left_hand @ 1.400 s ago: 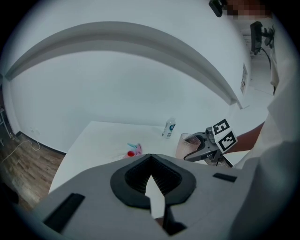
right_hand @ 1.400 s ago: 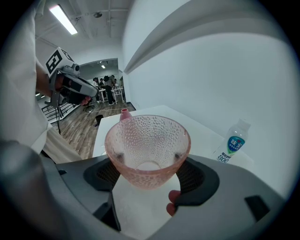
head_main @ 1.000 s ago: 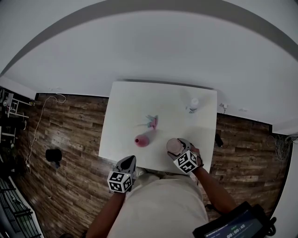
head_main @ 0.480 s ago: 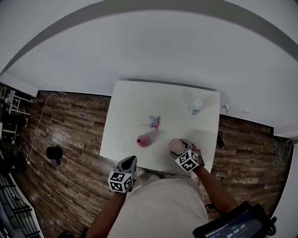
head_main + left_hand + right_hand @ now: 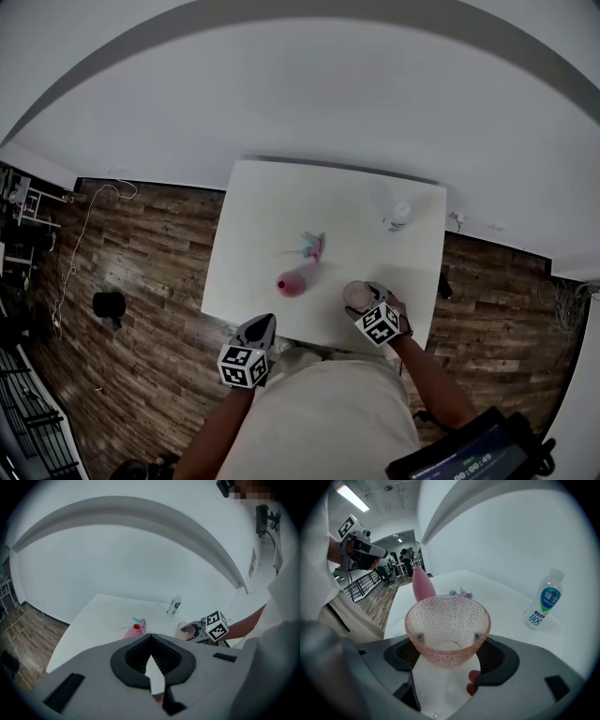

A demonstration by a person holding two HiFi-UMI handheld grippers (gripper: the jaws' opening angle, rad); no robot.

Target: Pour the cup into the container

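Your left gripper had kept its place off the near edge of the table, over your lap, its jaws drawn together on nothing. Just beyond it, the pink container sat on the table with its red mouth showing. A small teal-and-pink item lay just behind the container.

To the right, your right gripper had sunk a little over the last second. Its jaws stood wide and were clamped on the dimpled pink cup, which was upright and not tipped. I could not make out what was in the cup. I judged the pour not yet begun, and the small drop looked like settling, not a reach toward the container.

The cup hung close to the table's near edge and apart from the container. Bare tabletop lay between them for a leftward carry. The water bottle stood well clear, near the far right corner.
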